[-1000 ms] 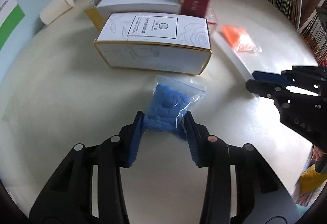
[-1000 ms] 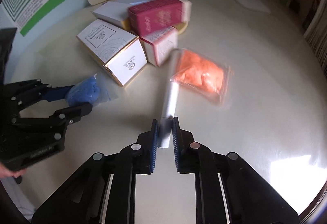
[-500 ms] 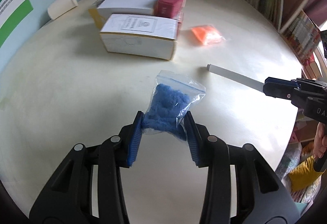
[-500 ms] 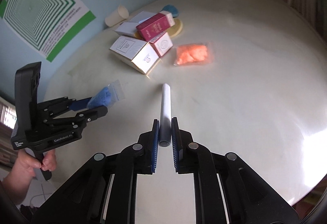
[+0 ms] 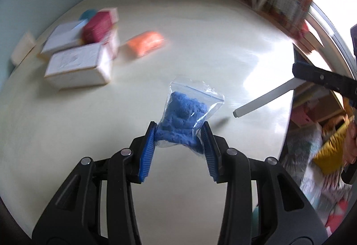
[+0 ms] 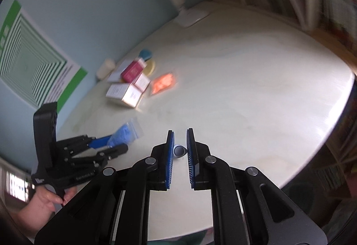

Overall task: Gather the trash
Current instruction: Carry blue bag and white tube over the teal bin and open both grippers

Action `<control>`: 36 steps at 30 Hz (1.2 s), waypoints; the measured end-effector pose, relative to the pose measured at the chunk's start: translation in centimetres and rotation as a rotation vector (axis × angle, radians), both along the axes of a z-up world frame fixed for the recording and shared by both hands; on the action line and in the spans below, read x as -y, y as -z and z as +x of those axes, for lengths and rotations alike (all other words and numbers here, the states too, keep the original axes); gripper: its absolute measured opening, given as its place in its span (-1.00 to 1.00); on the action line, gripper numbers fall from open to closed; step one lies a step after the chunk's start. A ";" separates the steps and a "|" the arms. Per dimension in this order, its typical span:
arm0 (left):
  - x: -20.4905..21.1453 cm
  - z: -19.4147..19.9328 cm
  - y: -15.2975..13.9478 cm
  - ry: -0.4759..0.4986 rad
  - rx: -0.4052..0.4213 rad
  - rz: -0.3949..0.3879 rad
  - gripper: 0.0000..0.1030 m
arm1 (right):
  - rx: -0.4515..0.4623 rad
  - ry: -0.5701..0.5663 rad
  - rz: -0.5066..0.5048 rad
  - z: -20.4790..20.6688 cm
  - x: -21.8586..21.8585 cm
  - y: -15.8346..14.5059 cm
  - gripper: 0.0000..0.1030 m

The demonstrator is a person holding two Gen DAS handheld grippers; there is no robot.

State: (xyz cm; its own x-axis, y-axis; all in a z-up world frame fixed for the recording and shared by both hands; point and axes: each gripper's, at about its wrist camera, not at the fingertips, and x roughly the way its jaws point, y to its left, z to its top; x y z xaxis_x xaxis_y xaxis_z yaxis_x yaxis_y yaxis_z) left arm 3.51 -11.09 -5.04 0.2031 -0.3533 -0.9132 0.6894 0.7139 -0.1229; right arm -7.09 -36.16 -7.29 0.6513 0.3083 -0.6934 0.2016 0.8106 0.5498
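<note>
Two bags show: a clear zip bag of blue stuff (image 5: 183,108) pinched between the pads of the left gripper (image 5: 179,133) and lifted above the table (image 5: 200,48), and an orange bag (image 5: 146,42) lying on the table far off, just right of the boxes. One white tube (image 5: 265,97) is held by the right gripper (image 6: 180,151), whose narrow jaws clamp its end; in the right wrist view only the tube's round end shows between the pads, and in the left wrist view it slants down and left over the table's right edge. About four boxes sit in a cluster at the far left: a white box (image 5: 77,66) nearest, another white one behind it, a dark red box (image 5: 98,26) on top, and a smaller white one beside that; blur makes the count unsure. One paper cup (image 6: 106,68) lies on its side beyond them by the wall.

The table is round, cream and glossy, with glare on its right side. A pale blue wall carries a green and white striped poster (image 6: 29,59). Bookshelves (image 5: 287,6) stand past the table's far right edge, and a white lamp base (image 6: 193,17) sits at the far rim.

A bare hand (image 6: 49,200) grips the left gripper's handle at the lower left of the right wrist view, the tool pointing right over the table.
</note>
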 end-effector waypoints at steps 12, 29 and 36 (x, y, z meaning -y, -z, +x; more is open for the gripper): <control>12.6 -10.4 -1.2 0.342 0.013 -0.016 -0.26 | -0.011 0.278 -0.006 -12.8 9.2 0.0 -0.76; 30.9 -28.5 8.5 0.708 -0.099 0.209 -0.26 | -0.263 0.520 0.008 -31.6 20.3 11.3 -0.76; 34.4 -31.5 13.1 0.739 -0.163 0.315 -0.16 | -0.340 0.549 0.061 -34.2 21.9 16.5 -0.70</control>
State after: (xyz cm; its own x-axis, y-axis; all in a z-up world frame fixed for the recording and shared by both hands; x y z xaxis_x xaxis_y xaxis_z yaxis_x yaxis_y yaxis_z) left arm -27.99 -45.46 -18.16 -0.1259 -0.0660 -0.9898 0.9861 0.1005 -0.1321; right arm -41.26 -58.06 -23.74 0.4726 0.0381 -0.8805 0.7489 0.5092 0.4240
